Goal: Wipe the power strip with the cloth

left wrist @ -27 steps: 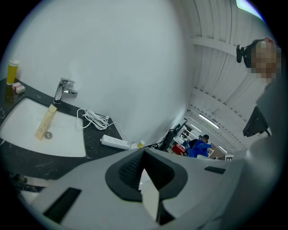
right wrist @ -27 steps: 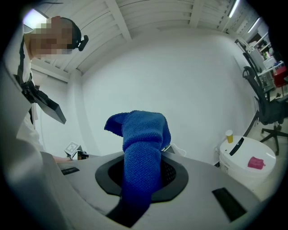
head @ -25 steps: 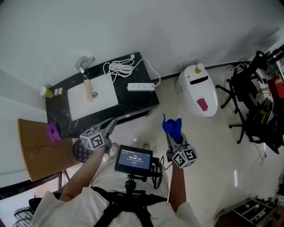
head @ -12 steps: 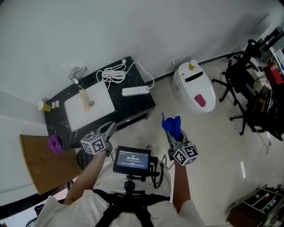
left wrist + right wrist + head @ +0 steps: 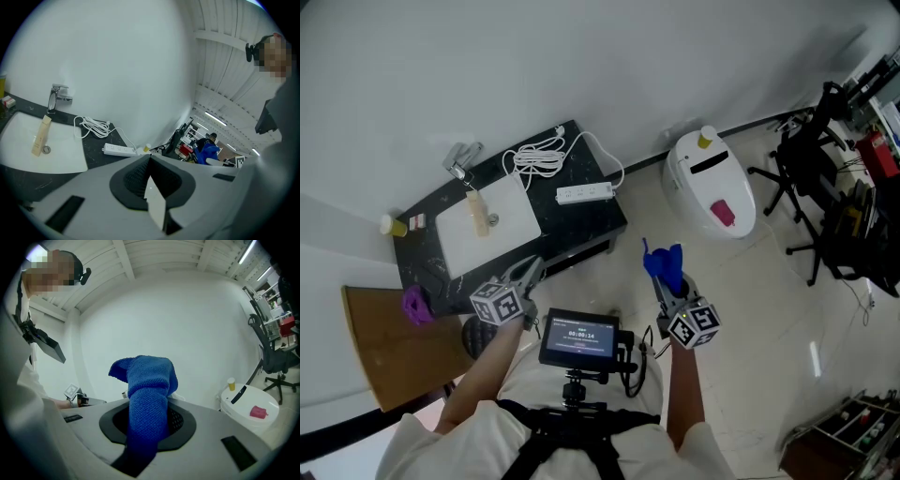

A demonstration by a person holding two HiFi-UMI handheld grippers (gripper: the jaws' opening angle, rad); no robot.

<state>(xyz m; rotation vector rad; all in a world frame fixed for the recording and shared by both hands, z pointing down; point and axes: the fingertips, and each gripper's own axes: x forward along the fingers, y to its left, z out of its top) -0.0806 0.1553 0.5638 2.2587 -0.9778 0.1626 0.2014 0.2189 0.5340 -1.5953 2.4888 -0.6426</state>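
The white power strip (image 5: 585,193) lies on the right part of a black counter (image 5: 591,225), and its white cable (image 5: 534,155) is coiled behind it. In the left gripper view the power strip (image 5: 119,150) shows ahead, beyond the jaws. My left gripper (image 5: 530,272) hangs short of the counter's front edge, its jaws closed together and holding nothing (image 5: 149,161). My right gripper (image 5: 667,281) is over the floor to the right of the counter, shut on a blue cloth (image 5: 664,265). The cloth (image 5: 149,394) stands up out of the jaws.
A white basin (image 5: 502,234) with a faucet (image 5: 459,155) and a tan bottle (image 5: 474,214) fills the counter's left half. A white rounded appliance (image 5: 712,183) stands on the floor to the right, with black office chairs (image 5: 825,187) beyond. A purple object (image 5: 416,305) lies on a brown board (image 5: 384,356).
The head view shifted, so the counter and power strip sit slightly further left and higher in the picture. Both grippers have stayed almost still, and the cloth remains in the right one.
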